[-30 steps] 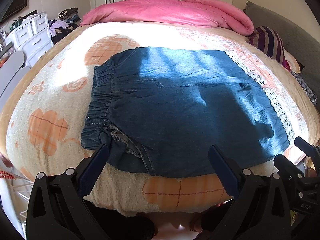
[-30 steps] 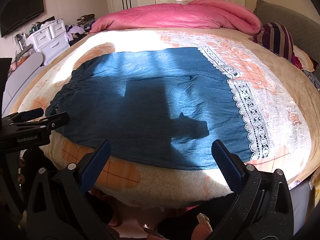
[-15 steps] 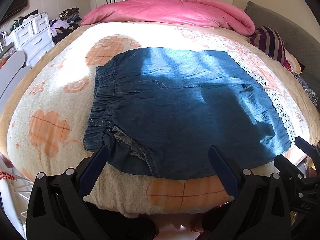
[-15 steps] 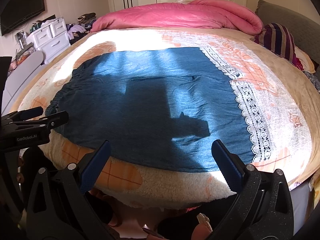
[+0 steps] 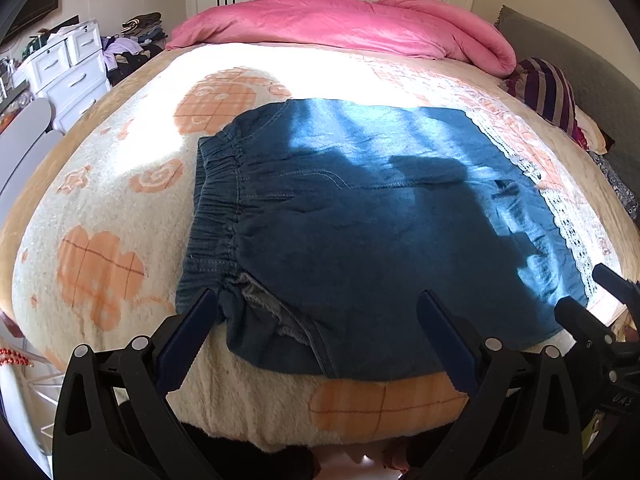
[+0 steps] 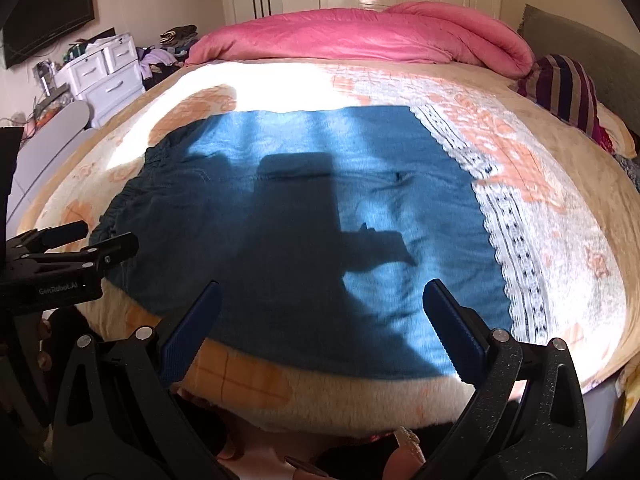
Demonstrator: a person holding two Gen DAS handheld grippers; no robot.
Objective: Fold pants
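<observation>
The wide bed covered by a cream plush blanket with orange plaid motifs (image 5: 120, 216) carries the work item near its front edge, with a rolled pink quilt (image 5: 344, 24) well apart at the far end. The blue denim pants with an elastic gathered waistband (image 5: 360, 216) lie spread flat across the blanket, waistband to the left and white lace-trimmed hems (image 6: 516, 248) to the right; the near edge sits just inside the blanket's front edge. Judged from the weave and the soft wrinkles, the fabric is a light, limp denim: it should drape without holding shape, slide little on the plush pile, and carry no risk of breakage. The gathered waistband (image 5: 216, 216) is the thickest, firmest section and offers the most secure purchase; the turned-over near waist corner (image 5: 256, 312), where the pale inner lining shows, is a ready pinch point. The left gripper (image 5: 316, 324) hovers at that corner with its blue pads spread wide, holding nothing. The right gripper (image 6: 320, 316) hovers over the near edge toward the hem end, likewise spread wide and empty. Recommended holds: near waist corner and near hem corner, lifted together.
</observation>
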